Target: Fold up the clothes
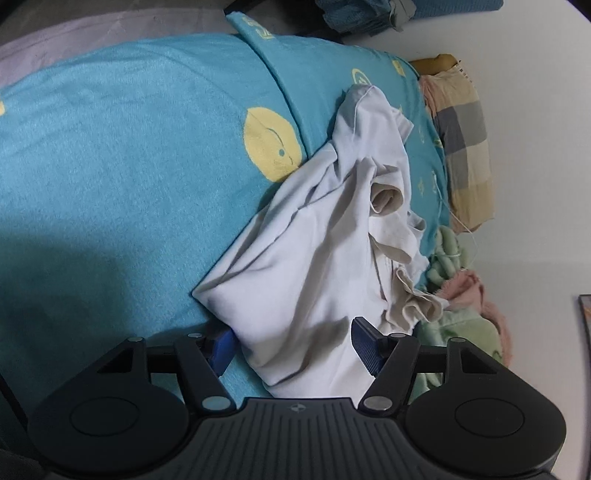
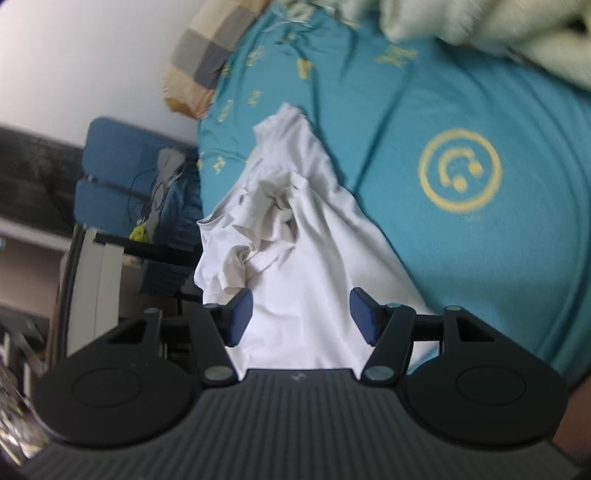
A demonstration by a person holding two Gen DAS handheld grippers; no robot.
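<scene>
A crumpled white garment [image 1: 314,236] lies on a teal bedsheet [image 1: 110,166] with yellow smiley prints. My left gripper [image 1: 291,343] is open, its blue pads on either side of the garment's near end, with the cloth between them. In the right wrist view the same white garment [image 2: 295,229] lies bunched on the teal sheet [image 2: 480,258]. My right gripper [image 2: 301,317] is open too, its pads straddling the garment's near edge. Neither gripper pinches the cloth.
A checked pillow [image 1: 465,147] lies by the white wall. A green and pink fluffy blanket [image 1: 465,314] sits to the right of the garment. A pale fleece blanket [image 2: 461,22] lies at the top. A blue chair [image 2: 122,173] with cables stands beside the bed.
</scene>
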